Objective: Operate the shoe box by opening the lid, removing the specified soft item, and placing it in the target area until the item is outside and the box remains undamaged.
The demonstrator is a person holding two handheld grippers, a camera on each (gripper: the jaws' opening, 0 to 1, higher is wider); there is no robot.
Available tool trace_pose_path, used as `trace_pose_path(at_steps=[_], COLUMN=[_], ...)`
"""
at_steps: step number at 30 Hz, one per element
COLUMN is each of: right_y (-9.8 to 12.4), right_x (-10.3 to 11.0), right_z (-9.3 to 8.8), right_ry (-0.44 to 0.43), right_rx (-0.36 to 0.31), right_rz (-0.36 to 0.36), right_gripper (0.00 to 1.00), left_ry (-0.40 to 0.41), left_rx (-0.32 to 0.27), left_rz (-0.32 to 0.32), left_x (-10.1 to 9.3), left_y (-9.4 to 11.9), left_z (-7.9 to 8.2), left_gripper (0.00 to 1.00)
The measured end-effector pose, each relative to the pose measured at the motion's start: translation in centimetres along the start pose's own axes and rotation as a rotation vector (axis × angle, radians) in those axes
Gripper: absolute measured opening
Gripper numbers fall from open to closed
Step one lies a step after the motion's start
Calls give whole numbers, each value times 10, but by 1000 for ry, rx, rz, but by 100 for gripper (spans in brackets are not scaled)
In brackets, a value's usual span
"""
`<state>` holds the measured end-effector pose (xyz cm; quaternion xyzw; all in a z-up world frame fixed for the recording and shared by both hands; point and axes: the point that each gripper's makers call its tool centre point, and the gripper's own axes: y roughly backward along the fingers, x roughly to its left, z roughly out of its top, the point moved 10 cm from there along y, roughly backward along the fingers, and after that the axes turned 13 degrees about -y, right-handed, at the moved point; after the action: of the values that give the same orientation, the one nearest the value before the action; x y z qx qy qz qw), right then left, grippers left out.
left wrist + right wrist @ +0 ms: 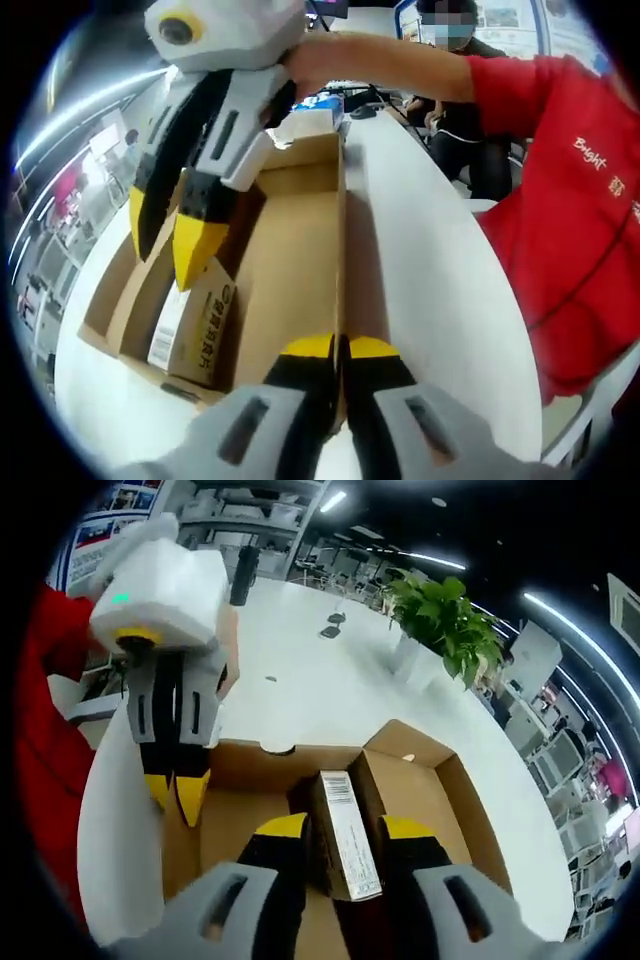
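1. Writing: the small carton [343, 830] inside the shoe box [440, 790] is carrying a white label with a barcode; in the left gripper view the same carton [195, 325] is showing black print on its brown side, too blurred to read. The person's red sleeve [570, 180] is reading "Bright" in white.
2. Left tool [338, 347]: its yellow-tipped jaws are standing nearly together, pinching the upright cardboard lid [340, 230] edge between them. In the right gripper view this tool [175, 792] is sitting at the box's left wall.
3. Right tool [345, 826]: jaws are standing apart, straddling the small carton on both sides; contact with it cannot be told. In the left gripper view it [170, 235] is reaching down into the box, tips spread.
4. Edges and room: the box is lying open on the white desk [320, 680], flaps splayed outward. Bare desk is running beyond the box toward a potted plant [440, 615] near the far edge.
5. Orientation: the carton's long axis is running along the right tool's jaws, away from the camera, labelled face up.
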<state>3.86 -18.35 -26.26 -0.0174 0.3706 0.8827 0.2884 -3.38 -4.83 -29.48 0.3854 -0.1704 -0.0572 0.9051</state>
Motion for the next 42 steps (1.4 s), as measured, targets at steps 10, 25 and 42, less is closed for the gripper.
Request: trace_pose_path(at_steps=[10, 25, 42], right_y=[-17, -36, -20], right_x=[-2, -3, -3], right_z=[0, -8, -14], right_ry=[9, 40, 64], right_rx=[50, 140, 428], right_rz=[40, 68, 190], right_gripper=[26, 24, 20], left_ry=[0, 10, 12], left_rx=[-5, -8, -6], left_rz=[-1, 11, 6], left_x=[2, 1, 5], left_y=[1, -1, -1], left_z=[-3, -3, -4], left_gripper=[2, 2, 1])
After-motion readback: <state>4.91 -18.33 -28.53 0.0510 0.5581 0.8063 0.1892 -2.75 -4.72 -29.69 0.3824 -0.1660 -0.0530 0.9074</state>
